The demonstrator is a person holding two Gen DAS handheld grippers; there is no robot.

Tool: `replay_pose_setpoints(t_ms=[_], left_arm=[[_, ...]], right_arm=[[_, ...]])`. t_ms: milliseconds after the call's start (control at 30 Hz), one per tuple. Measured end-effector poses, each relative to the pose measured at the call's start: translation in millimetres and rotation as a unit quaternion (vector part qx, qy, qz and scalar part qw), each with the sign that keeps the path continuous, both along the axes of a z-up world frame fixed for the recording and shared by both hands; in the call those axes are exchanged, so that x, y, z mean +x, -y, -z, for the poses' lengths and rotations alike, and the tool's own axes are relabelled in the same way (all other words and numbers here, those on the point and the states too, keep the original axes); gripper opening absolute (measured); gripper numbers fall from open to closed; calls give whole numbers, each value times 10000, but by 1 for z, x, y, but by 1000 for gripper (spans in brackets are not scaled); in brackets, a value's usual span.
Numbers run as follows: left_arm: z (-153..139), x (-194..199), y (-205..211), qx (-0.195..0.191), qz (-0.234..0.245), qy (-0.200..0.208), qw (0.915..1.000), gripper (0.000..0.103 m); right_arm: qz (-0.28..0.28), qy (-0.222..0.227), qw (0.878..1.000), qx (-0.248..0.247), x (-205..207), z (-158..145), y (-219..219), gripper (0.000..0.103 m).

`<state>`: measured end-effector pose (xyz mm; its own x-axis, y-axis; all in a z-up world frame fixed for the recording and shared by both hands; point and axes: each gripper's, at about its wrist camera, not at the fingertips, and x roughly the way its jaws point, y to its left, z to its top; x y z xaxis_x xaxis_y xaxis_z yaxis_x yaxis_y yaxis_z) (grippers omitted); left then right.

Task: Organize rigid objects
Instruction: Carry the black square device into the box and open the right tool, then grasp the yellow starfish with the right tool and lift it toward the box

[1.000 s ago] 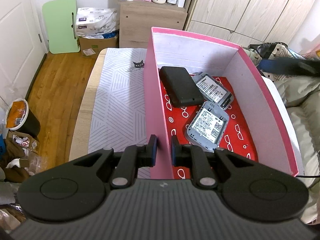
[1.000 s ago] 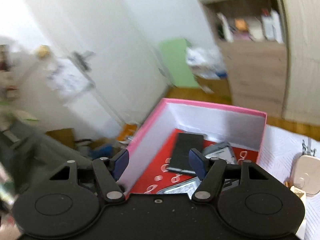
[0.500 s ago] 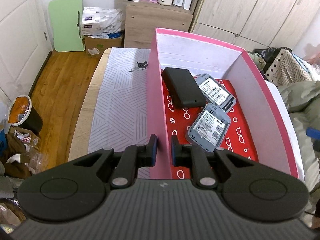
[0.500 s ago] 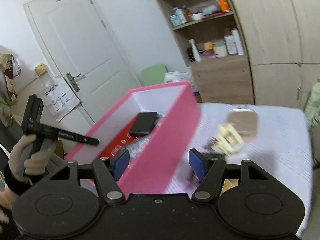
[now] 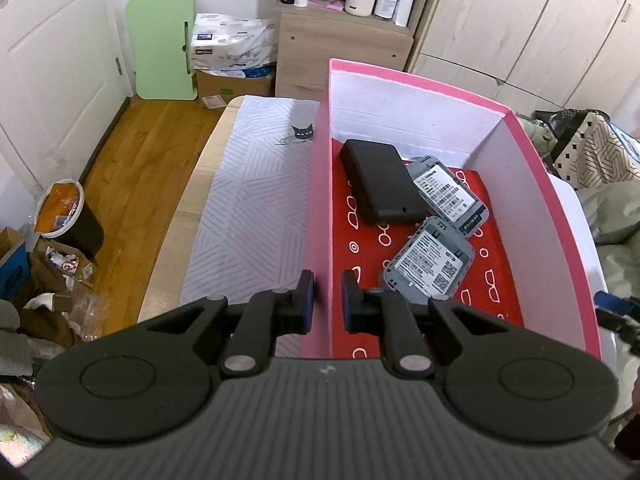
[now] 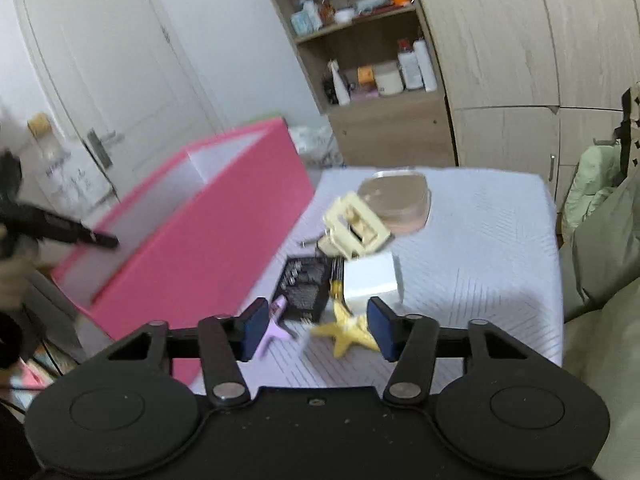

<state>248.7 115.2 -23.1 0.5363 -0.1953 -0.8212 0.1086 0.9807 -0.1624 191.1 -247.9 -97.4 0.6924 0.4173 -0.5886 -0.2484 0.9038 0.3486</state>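
Note:
A pink box (image 5: 318,216) stands on the table and holds a black power bank (image 5: 380,182) and two grey devices (image 5: 430,260). My left gripper (image 5: 325,304) is shut on the box's left wall. In the right wrist view the box (image 6: 208,236) is at the left. My right gripper (image 6: 316,330) is open and empty above a pile of loose items: a yellow star (image 6: 350,332), a white block (image 6: 370,280), a black packet (image 6: 302,282), a cream hair claw (image 6: 354,226), a tan case (image 6: 396,200) and a purple clip (image 6: 274,326).
The table has a white patterned cloth (image 5: 256,208). A shelf unit (image 5: 344,32) and wardrobes (image 5: 520,20) stand behind it. A bin (image 5: 66,220) and clutter lie on the wooden floor at the left. Bedding (image 6: 600,264) lies at the right.
My right gripper has swung from over the box to the right, above the loose items on the cloth. My left gripper keeps its hold on the box wall.

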Motion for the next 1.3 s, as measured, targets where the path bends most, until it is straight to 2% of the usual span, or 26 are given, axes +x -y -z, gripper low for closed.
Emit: replay_pose_setpoints(t_ms=[233,400,467,633,1067,1300], left_arm=[[-1,1,3,67,-46,-24,10000,13],[0,1,4,95,-18,-19,10000,13],[0,1,4,87,-21,-17,10000,13],[0,0,3,46,-18,-18,10000,13],[0,1,2,5,-13,-21,10000,13],[0,0,1,2,2,-22,10000,13]], right_arm=[[-4,-124,9961,-872,14,20,-21,56],[111,103,9928,-1185,16,26,-33,58],[123,151,9901,-1387,14,26,-38,53],[136,204,9930,-1155,3,19,-33,44],[302,285,9933,-1080,-7,14,-31,44],[313,579,9918,-1099,-12,-7,-33,44]])
